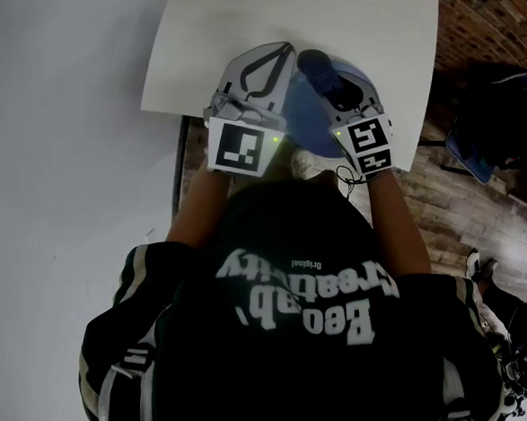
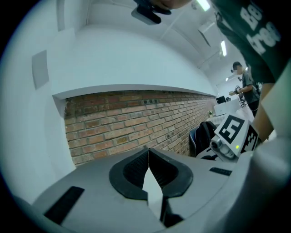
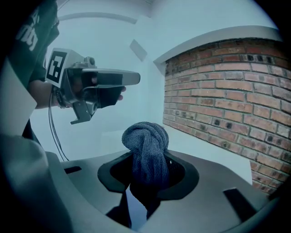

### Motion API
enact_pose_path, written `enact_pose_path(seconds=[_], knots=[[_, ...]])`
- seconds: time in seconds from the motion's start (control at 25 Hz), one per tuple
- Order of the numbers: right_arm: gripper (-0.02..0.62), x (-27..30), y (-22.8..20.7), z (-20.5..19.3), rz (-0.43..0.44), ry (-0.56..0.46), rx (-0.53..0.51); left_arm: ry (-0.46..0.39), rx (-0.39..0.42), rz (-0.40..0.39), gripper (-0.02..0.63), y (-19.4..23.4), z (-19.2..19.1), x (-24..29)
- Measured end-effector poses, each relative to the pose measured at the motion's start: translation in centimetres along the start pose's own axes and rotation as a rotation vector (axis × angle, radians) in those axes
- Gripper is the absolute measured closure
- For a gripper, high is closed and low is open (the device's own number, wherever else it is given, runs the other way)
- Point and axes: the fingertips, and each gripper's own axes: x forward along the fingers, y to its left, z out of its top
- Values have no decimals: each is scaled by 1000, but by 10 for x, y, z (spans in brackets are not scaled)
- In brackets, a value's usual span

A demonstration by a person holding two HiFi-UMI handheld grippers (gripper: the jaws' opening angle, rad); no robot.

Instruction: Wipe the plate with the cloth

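Note:
In the head view a pale blue plate (image 1: 308, 120) is held in the air in front of the person, over the near edge of the white table (image 1: 258, 25). My left gripper (image 1: 283, 55) is shut on the plate's left rim. In the left gripper view that rim shows as a thin white edge (image 2: 153, 191) pinched between the jaws (image 2: 148, 157). My right gripper (image 1: 337, 86) is shut on a bunched dark grey-blue cloth (image 1: 316, 69), which lies against the plate's upper face. In the right gripper view the cloth (image 3: 145, 141) bulges out above the jaws (image 3: 148, 166).
A red brick wall (image 2: 136, 118) stands ahead and to the right. On the wooden floor (image 1: 444, 200) at the right sit a dark bag and a blue chair (image 1: 500, 114). A white wall (image 1: 52, 145) runs along the left. Another person (image 2: 241, 84) stands far off.

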Motion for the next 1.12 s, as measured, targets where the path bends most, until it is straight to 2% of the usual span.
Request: enact_pose_path(seconds=[0.64,0.88,1.12], knots=[[468,32,23,-71,61,248,93,11,-28,-22,603,3,-12,-3],[468,34,26,-80,73,279,120,5,-30,-29,603,2,-11,-1],[468,34,26,-83,76,295,113,3,-107,-28,603,1,-9,0]])
